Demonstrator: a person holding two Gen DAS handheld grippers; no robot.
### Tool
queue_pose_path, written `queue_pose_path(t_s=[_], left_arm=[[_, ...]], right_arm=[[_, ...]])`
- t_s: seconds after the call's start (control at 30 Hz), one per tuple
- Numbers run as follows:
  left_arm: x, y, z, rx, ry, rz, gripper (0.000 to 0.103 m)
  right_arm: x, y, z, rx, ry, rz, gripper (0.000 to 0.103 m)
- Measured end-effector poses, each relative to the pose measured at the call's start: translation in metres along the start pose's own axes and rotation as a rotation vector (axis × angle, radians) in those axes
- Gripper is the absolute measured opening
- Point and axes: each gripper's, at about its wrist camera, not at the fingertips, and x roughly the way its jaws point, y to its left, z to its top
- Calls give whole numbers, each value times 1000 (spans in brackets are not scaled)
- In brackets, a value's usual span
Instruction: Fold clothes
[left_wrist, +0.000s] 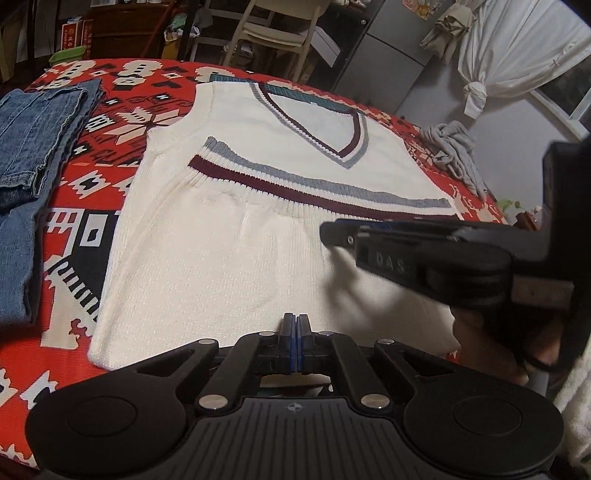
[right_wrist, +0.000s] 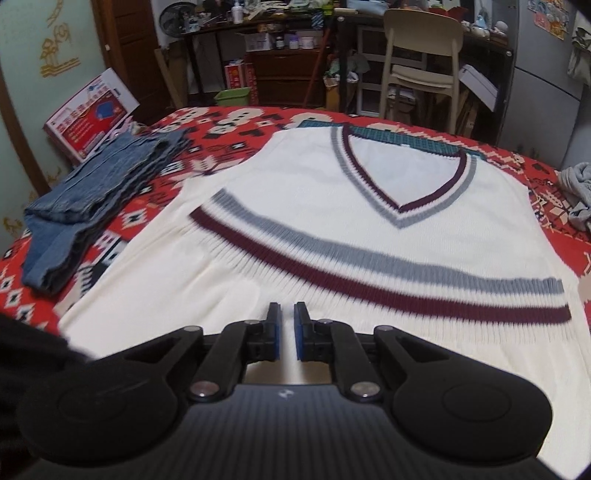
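vest (right_wrist: 332, 236): I see it flat ahead of my jaws, hem folded up, ready for folding.
left gripper (left_wrist: 296, 326): jaws together, empty.
right gripper (right_wrist: 287, 319): jaws slightly apart, empty.

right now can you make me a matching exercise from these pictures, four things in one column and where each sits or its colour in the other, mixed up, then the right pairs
Things
1. white vest
2. folded jeans
3. grey garment
4. chair

Descriptions
A. crumpled at the right edge of the bed
B. cream-coloured, standing on the floor beyond the bed
C. stacked on the left side of the red patterned blanket
D. lying in the middle, its bottom part folded up so that the striped hem crosses the chest

Pairs: 1-D, 2-C, 3-A, 4-B
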Motion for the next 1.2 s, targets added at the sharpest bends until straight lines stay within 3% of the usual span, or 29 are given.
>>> queue_pose_path(t_s=[0.17,0.33,0.8,1.03,1.17,1.2], left_arm=[[-2,10,1,-59,-6,-27,3],[-4,21,3,-118,-18,-41,3],[-4,25,-1,-113,-22,-61,3],[-6,23,-1,-109,-21,-67,3],[-10,6,0,-53,-46,-47,7],[-9,1,-1,-30,-51,-32,15]], right_arm=[[3,-1,5,20,4,-8,9],[-16,10,-3,1,6,68,9],[9,10,8,0,2,30,8],[-27,5,-7,0,11,52,10],[-51,-8,-28,25,29,1,32],[-56,-10,-34,24,27,-24,38]])
